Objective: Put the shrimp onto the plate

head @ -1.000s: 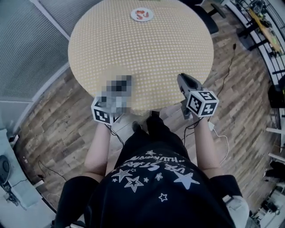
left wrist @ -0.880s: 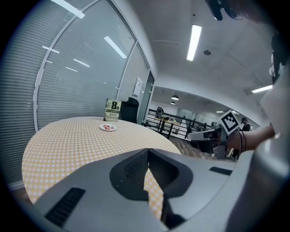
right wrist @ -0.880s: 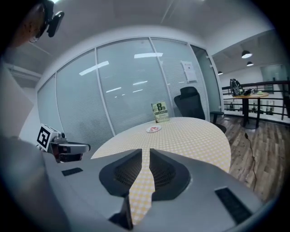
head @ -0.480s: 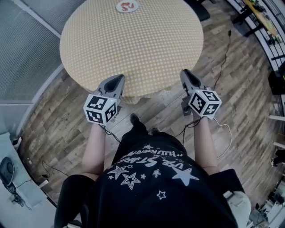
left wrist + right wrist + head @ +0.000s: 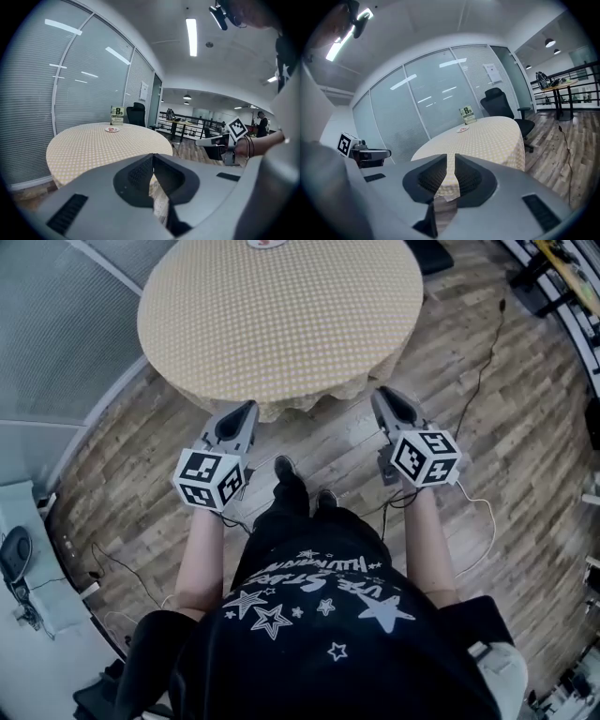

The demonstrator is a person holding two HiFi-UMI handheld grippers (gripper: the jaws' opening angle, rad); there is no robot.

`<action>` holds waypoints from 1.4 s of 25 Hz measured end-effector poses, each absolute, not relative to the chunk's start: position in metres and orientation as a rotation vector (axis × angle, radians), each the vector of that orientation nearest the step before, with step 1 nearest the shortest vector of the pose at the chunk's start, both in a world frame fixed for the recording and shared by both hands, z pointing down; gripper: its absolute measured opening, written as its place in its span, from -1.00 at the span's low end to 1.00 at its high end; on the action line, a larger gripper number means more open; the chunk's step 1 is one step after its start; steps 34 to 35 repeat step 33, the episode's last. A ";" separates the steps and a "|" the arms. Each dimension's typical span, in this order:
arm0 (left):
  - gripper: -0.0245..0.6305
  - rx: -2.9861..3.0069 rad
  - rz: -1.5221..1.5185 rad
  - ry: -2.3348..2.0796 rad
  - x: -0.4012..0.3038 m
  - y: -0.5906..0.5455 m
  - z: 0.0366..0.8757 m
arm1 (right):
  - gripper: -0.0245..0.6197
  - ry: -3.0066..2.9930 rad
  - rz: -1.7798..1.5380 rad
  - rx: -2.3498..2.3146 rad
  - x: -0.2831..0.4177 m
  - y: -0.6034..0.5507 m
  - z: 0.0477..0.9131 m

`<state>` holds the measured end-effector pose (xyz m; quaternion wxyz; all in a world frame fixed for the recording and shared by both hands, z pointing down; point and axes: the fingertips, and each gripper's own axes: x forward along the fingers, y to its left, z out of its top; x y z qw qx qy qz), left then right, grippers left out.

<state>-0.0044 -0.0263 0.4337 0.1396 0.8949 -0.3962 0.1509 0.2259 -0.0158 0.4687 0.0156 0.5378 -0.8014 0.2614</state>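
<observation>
Jaws of the left gripper [image 5: 152,157] are pressed together at the tips, with nothing between them. Jaws of the right gripper [image 5: 450,157] stand a narrow slit apart; only tablecloth shows through the slit, and nothing is gripped.

1. Nearest you, in the head view, your shoes [image 5: 298,486] stand on the wooden floor [image 5: 319,442]. A cable [image 5: 473,521] lies on the floor at 4 o'clock from them.
2. You hold the left gripper [image 5: 246,409] at 10 o'clock from the shoes and the right gripper [image 5: 382,396] at 2 o'clock. Both hang over the floor, near the table's 6 o'clock edge and not touching it. Each points toward 12 o'clock.
3. The grippers are well apart. Each gripper view shows the other gripper at its side with its marker cube [image 5: 236,127].
4. The round table [image 5: 281,334] lies at 12 o'clock, under a dotted yellow tablecloth [image 5: 487,136].
5. The plate [image 5: 116,130] sits near the table's 12 o'clock edge, well apart from both grippers. The head view cuts it at the top border.
6. The shrimp [image 5: 111,129] shows as a small red patch on the plate. It is too small to tell more.
7. A sign card [image 5: 117,115] stands upright just beyond the plate.
8. An office chair [image 5: 499,105] stands beyond the table, near the glass wall [image 5: 440,93].
</observation>
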 end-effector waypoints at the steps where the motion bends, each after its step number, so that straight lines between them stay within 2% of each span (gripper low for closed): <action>1: -0.91 2.573 0.432 -1.158 -0.003 -0.019 0.435 | -0.72 -2.498 0.814 1.659 0.228 -0.011 0.471; 15: -0.91 2.651 0.419 -1.090 -0.014 0.022 0.419 | -0.76 -2.482 0.727 1.645 0.190 0.025 0.448; 26: -0.91 2.707 0.364 -1.021 -0.089 0.060 0.403 | -0.78 -2.491 0.672 1.684 0.103 0.063 0.423; 35: -0.91 2.710 0.331 -0.997 -0.128 0.083 0.402 | -0.78 -2.479 0.662 1.698 0.064 0.087 0.417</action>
